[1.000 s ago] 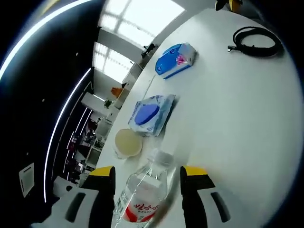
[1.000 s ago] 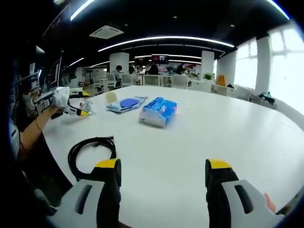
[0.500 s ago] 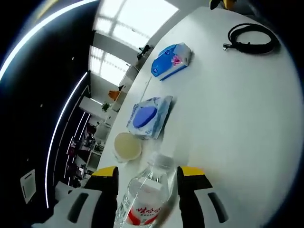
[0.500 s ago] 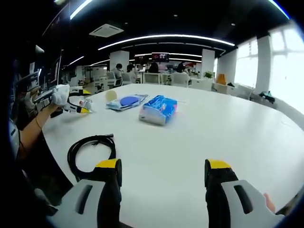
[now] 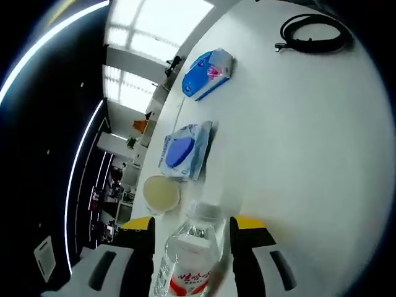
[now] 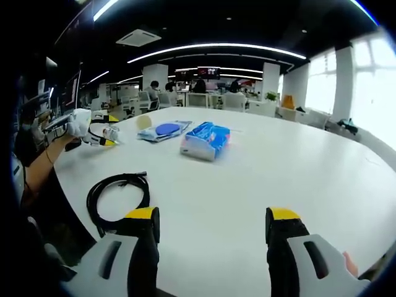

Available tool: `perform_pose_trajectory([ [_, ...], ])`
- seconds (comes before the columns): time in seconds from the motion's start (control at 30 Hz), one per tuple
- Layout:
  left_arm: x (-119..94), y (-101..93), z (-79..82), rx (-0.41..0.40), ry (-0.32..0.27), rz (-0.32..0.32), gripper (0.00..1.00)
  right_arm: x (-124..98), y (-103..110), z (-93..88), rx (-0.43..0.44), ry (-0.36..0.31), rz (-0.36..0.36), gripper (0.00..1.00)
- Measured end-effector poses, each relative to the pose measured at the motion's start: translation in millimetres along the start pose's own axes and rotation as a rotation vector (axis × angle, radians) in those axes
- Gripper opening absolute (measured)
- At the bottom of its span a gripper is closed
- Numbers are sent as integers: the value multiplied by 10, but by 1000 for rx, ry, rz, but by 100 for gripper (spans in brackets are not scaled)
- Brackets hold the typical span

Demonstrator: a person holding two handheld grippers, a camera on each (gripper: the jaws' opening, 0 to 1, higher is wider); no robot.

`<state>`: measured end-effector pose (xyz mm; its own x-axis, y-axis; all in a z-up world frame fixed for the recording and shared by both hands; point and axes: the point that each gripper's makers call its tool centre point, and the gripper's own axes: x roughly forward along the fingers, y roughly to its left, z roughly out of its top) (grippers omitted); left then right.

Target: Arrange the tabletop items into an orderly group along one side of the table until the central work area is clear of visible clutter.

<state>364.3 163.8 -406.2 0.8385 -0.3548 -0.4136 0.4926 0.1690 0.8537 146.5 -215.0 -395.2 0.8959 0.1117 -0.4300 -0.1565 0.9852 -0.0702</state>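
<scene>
One clear water bottle (image 5: 189, 260) with a red label sits clamped between the left gripper (image 5: 189, 226) fingers, its long axis running along them and its cap end pointing out over the white tabletop (image 5: 309, 154). Beyond it lie one round lid (image 5: 161, 192), one wet-wipe pack (image 5: 182, 150), one blue tissue pack (image 5: 207, 73) and one coiled black cable (image 5: 312, 34). The right gripper (image 6: 211, 224) fingers stand apart, holding nothing, just beside the cable.

Left hand-held gripper (image 5: 190, 238) clamps water bottle (image 5: 189, 257); round lid (image 5: 161, 192), wipes pack (image 5: 183, 150) beyond.
</scene>
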Motion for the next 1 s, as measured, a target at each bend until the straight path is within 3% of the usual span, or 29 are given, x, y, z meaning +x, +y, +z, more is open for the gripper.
perform_pose_trajectory([
  [0.6,43,-73,50,83,-4,-42,43,-11,-1,12,5,-9,-4,66],
  [0.83,52,-25,27,104,11,-26,34,-13,-12,17,9,-12,-6,66],
  [1.0,67,-84,47,99,-7,-62,35,-14,-16,18,9,-12,-8,66],
])
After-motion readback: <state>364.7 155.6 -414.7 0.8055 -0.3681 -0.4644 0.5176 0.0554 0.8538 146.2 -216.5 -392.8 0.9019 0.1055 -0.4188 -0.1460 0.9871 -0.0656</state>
